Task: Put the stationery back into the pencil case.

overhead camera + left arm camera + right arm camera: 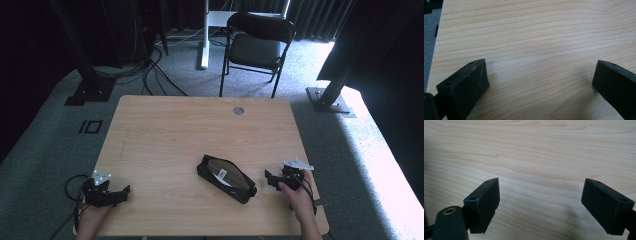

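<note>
- Table (165, 130): the pale wood top took up most of the high view. A round grommet (238, 110) sat near its far edge, and a black folding chair (257, 42) stood on the carpet beyond it.
- Pouch (226, 178): you had a long black zip case lying slantwise on the near half of the table, right of centre. Its top looked open, with a pale interior and a small white tag or card (221, 173) inside. The picture was too coarse to say what that slip was, or whether anything else lay in there.
- Right gripper (270, 180): it rested near the table's right edge, just beside the pouch's near end but apart from it, your hand (298, 195) behind it. In the right gripper view the jaws stood wide with bare wood (536, 157) between them, holding nothing.
- Left gripper (125, 191): it was at the near left corner, well apart from the pouch. The left gripper view showed the jaws spread wide over bare wood grain (536, 37), also empty.
- Progress, as a judgement: no handling was under way. Neither gripper touched the pouch, and both sat low at the table's near edge. This read as either the very start or the finish of work on the pouch. With the pouch apparently unzipped and nothing loose on the table, you most likely had the zip left to close, or the contents left to deal with.
</note>
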{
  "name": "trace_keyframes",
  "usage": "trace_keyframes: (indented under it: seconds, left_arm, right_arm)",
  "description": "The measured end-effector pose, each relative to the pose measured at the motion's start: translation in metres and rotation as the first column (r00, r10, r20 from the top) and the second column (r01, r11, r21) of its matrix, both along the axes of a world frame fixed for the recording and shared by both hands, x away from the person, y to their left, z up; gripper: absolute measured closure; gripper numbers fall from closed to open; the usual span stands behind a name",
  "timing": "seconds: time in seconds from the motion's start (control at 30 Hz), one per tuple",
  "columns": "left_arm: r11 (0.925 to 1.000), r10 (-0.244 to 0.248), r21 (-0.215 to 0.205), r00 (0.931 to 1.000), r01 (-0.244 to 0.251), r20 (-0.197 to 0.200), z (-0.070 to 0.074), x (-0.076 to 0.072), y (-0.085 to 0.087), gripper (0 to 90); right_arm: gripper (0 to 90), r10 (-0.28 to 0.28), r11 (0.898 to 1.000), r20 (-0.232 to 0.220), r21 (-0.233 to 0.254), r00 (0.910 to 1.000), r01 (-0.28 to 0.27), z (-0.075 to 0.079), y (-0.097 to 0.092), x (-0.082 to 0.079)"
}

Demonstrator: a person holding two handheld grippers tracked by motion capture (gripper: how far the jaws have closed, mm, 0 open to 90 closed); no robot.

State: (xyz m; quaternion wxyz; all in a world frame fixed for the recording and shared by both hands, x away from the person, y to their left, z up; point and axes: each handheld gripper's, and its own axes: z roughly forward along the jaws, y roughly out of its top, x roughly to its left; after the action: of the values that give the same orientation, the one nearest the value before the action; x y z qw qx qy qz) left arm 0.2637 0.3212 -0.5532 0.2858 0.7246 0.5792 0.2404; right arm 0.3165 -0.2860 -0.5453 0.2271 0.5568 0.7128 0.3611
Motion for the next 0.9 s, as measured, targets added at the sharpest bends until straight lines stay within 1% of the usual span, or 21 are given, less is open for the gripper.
trace_keyframes:
  seconds: [0.07,0.13,0.17,0.23,0.27,0.33,0.4,0.47,0.53,0.57,0.63,0.7,0.9]
  left_arm:
    - [1.0000,0.000,0.000,1.0000,0.000,0.000,0.000,0.000,0.000,0.6]
    - [1.0000,0.000,0.000,1.0000,0.000,0.000,0.000,0.000,0.000,0.6]
    - [1.0000,0.000,0.000,1.0000,0.000,0.001,0.000,0.000,0.000,0.6]
    - [1.0000,0.001,0.000,1.0000,-0.001,0.001,0.000,0.000,0.000,0.6]
    - [1.0000,0.000,0.000,1.0000,0.000,0.001,0.000,0.000,0.000,0.6]
    - [1.0000,0.001,0.000,1.0000,-0.001,0.001,0.000,0.000,0.000,0.6]
    - [1.0000,0.000,0.000,1.0000,0.000,0.000,0.000,0.000,0.000,0.6]
    - [1.0000,0.001,0.000,1.0000,-0.001,0.000,0.000,0.000,0.000,0.6]
    - [1.0000,0.001,0.000,1.0000,-0.001,0.000,0.000,0.000,0.000,0.6]
    - [1.0000,0.001,0.000,1.0000,-0.001,0.001,0.000,0.000,0.000,0.6]
    - [1.0000,0.001,0.000,1.0000,-0.001,0.000,0.000,0.000,0.000,0.6]
    - [1.0000,0.006,-0.001,1.0000,-0.006,0.000,0.000,0.000,0.000,0.6]
    - [1.0000,0.007,-0.001,1.0000,-0.007,0.001,0.000,0.000,0.000,0.6]
  right_arm:
    - [15.0,-0.029,1.000,0.001,0.002,0.9996,0.029,-0.001,-0.002,-0.001]
    - [15.0,-0.064,0.998,0.000,-0.016,0.9980,0.064,-0.003,-0.004,-0.003]
    - [14.9,-0.085,0.996,-0.007,-0.020,0.9964,0.084,-0.004,-0.004,-0.004]
    - [14.9,-0.106,0.994,-0.020,-0.041,0.9941,0.105,-0.007,-0.006,-0.005]
    - [14.9,-0.113,0.993,-0.025,-0.049,0.9933,0.112,-0.008,-0.006,-0.006]
    - [13.7,-0.121,0.992,-0.033,-0.048,0.9921,0.119,-0.010,-0.007,-0.007]
    - [13.7,-0.117,0.992,-0.038,-0.056,0.9925,0.114,-0.012,-0.007,-0.008]
    - [13.7,-0.135,0.989,-0.029,-0.060,0.9905,0.133,-0.012,-0.008,-0.009]
    - [13.9,-0.143,0.987,-0.035,-0.075,0.9891,0.140,-0.013,-0.008,-0.010]
    - [13.8,-0.155,0.985,-0.035,-0.075,0.9873,0.152,-0.013,-0.007,-0.011]
    - [13.9,-0.195,0.979,-0.037,-0.074,0.9801,0.192,-0.013,-0.005,-0.014]
    - [13.8,-0.215,0.975,-0.035,-0.073,0.9760,0.212,-0.013,-0.003,-0.017]
    - [13.7,-0.216,0.975,-0.037,-0.071,0.9758,0.213,-0.013,-0.003,-0.018]
